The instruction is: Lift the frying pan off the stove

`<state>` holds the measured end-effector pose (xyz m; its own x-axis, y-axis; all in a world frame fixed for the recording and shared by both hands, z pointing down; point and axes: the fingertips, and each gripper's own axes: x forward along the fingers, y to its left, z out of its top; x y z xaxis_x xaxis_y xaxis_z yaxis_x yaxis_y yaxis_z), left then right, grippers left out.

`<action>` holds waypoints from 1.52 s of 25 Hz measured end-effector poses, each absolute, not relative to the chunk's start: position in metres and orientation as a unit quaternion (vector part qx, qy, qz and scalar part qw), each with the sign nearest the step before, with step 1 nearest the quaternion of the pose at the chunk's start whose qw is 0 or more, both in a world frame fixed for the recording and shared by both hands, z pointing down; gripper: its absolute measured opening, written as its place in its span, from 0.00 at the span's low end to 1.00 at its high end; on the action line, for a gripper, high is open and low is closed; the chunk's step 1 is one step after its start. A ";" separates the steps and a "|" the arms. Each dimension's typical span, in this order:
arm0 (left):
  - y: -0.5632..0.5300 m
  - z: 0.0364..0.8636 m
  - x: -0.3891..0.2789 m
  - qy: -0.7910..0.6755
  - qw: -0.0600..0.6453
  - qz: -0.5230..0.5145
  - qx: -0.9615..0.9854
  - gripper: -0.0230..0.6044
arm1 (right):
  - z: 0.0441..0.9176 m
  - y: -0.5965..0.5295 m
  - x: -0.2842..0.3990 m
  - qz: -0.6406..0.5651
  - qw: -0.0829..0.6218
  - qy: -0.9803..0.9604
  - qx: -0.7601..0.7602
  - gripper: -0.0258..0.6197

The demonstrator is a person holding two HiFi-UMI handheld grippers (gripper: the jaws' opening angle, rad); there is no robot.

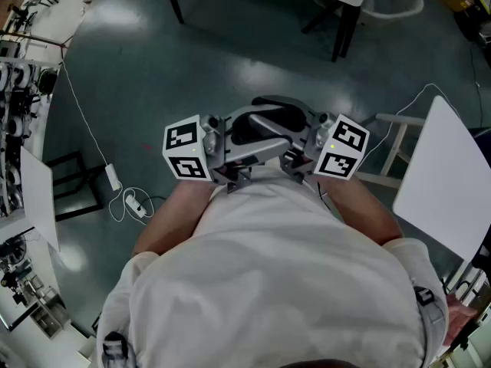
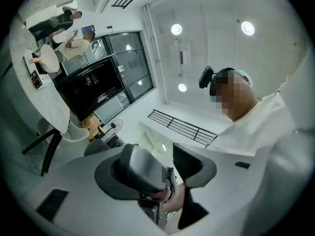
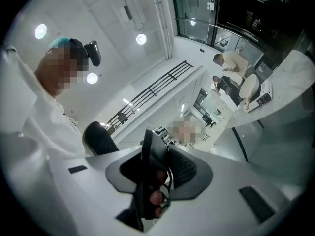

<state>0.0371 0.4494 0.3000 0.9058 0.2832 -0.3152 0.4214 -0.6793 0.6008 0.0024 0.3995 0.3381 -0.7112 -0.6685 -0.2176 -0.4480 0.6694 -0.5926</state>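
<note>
No frying pan or stove shows in any view. In the head view I hold both grippers close together against my chest over the grey floor. The left gripper (image 1: 234,173) and the right gripper (image 1: 295,163) each carry a marker cube. Both gripper views look up at the ceiling and at me. The left gripper (image 2: 170,168) stands open with nothing between its jaws. The right gripper (image 3: 165,173) shows only a narrow gap, also with nothing in it, and fingertips of a hand (image 3: 156,196) show behind it.
A black seat (image 1: 265,113) lies just beyond the grippers. Dark table legs (image 1: 347,21) stand at the top, a white board (image 1: 449,182) on a white frame at the right. A white cable and plug strip (image 1: 123,198) lie on the floor at the left, beside cluttered benches (image 1: 15,90).
</note>
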 end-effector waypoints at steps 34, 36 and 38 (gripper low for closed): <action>0.095 0.412 -0.007 -0.097 0.175 0.128 0.971 0.07 | 0.433 0.136 0.074 -0.304 0.047 0.813 -0.494 0.20; 0.057 0.414 -0.011 -0.083 0.185 0.125 0.971 0.07 | 0.437 0.094 0.078 -0.316 0.055 0.804 -0.500 0.24; 0.024 0.419 -0.014 -0.067 0.203 0.125 0.969 0.09 | 0.442 0.057 0.082 -0.332 0.067 0.794 -0.505 0.28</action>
<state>-0.0139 0.0242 0.4194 0.9599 -0.0788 0.2692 -0.1801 -0.9089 0.3761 0.0824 0.0572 0.4424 -0.4804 -0.8466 0.2290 -0.7571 0.2684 -0.5956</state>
